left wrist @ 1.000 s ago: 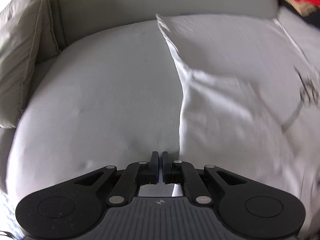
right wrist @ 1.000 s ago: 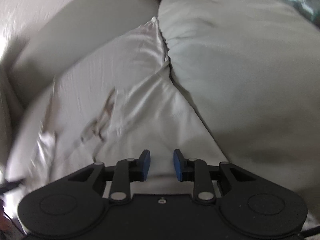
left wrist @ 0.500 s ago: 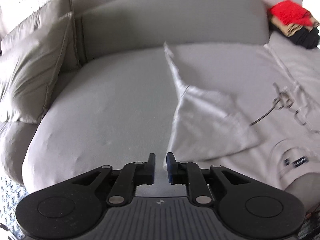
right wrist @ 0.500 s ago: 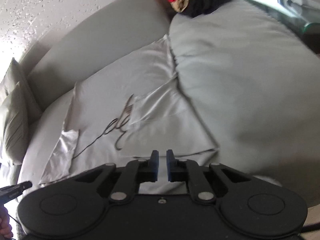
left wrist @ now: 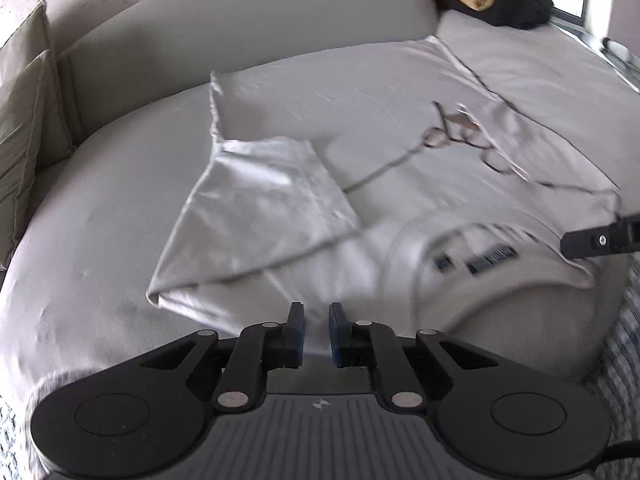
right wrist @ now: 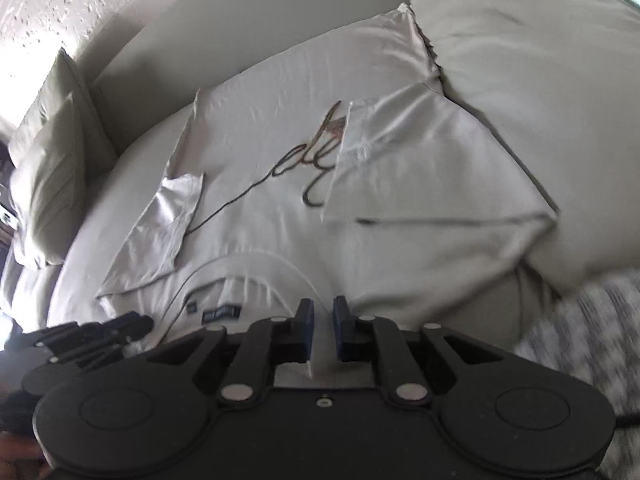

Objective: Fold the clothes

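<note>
Grey sofa (left wrist: 100, 208) with cushion (right wrist: 52, 160) at left, pale shirt (right wrist: 280, 152) spread flat across seat, both sleeves folded inward, collar nearest; left claw (left wrist: 316, 330) and right claw (right wrist: 320, 328) each slightly parted, empty, poised just above collar edge.

Black left gripper (left wrist: 316, 330), blue pads (left wrist: 300, 330), silver rivets.

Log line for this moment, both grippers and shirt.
left gripper: open, empty | right gripper: open, empty | white T-shirt: flat on sofa, both sleeves folded in
</note>
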A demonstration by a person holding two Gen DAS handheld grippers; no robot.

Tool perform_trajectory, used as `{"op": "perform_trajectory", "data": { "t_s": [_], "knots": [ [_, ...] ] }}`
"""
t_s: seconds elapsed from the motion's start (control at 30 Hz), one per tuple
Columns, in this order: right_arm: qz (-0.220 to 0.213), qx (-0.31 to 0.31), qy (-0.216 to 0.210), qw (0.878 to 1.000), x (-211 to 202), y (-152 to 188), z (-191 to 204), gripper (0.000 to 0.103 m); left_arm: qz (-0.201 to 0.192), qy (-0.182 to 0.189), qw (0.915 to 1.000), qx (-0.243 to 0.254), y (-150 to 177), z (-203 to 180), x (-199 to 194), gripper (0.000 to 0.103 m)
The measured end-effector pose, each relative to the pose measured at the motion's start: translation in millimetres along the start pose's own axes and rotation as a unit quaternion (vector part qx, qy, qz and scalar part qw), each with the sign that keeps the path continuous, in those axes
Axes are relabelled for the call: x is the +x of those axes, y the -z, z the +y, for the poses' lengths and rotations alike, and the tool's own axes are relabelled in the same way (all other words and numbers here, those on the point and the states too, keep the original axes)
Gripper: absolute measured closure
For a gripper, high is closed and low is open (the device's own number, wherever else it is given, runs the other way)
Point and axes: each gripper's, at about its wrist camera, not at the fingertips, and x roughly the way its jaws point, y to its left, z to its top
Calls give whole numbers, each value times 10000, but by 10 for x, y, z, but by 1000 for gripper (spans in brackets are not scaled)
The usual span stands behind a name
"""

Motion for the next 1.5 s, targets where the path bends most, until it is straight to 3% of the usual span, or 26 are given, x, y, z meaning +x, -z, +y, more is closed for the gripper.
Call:
{"op": "perform_trajectory", "data": {
  "t_s": [0.13, 0.3, 0.4, 0.5, 0.67, 0.77, 0.83, 0.9, 0.97, 1.03, 1.17, 1.3, 1.5],
  "knots": [
    [39, 223, 17, 9997, -216, 69, -79, 92, 23, 177, 9993, -328, 35, 88, -156, 91],
    [-452, 317, -50, 9985, -336, 79, -57, 92, -289, 135, 9976, -609, -75, 137, -311, 85],
    [-352, 255, -107, 9990, -209, 69, 21, 92, -255, 230, 9982, -493, -125, 56, -241, 82],
    [-180, 145, -12, 9997, -54, 135, 80, 92, 105, 352, 9981, -504, -73, -11, -38, 82],
    [-1, 323, -275, 9991, -98, 203, 27, 93, 73, 407, 9976, -550, -84, 10, -112, 82],
    [-142, 344, -349, 9987, -210, 148, 72, 90, -27, 336, 9975, -620, -148, 76, -198, 82],
    [-388, 269, -437, 9979, -341, 63, 155, 89, -176, 182, 9977, -636, -231, 152, -325, 81],
    [-601, 178, -593, 9963, -499, -59, 262, 76, -332, 30, 9972, -667, -335, 241, -459, 78],
    [-779, 122, -789, 9938, -664, -212, 371, 68, -516, -71, 9960, -721, -474, 344, -601, 67],
    [-997, 72, -935, 9906, -830, -381, 463, 66, -744, -58, 9941, -787, -637, 466, -748, 64],
    [-1448, -132, -914, 9851, -1118, -748, 640, 41, -930, -135, 9928, -741, -989, 683, -816, 61],
    [-1641, -344, -604, 9840, -1154, -1096, 725, 40, -710, -786, 9930, -521, -1292, 760, -579, 61],
    [-1443, -150, -291, 9890, -834, -1579, 651, 40, -337, -675, 9942, -764, -1580, 953, -159, 60]
  ]
}}
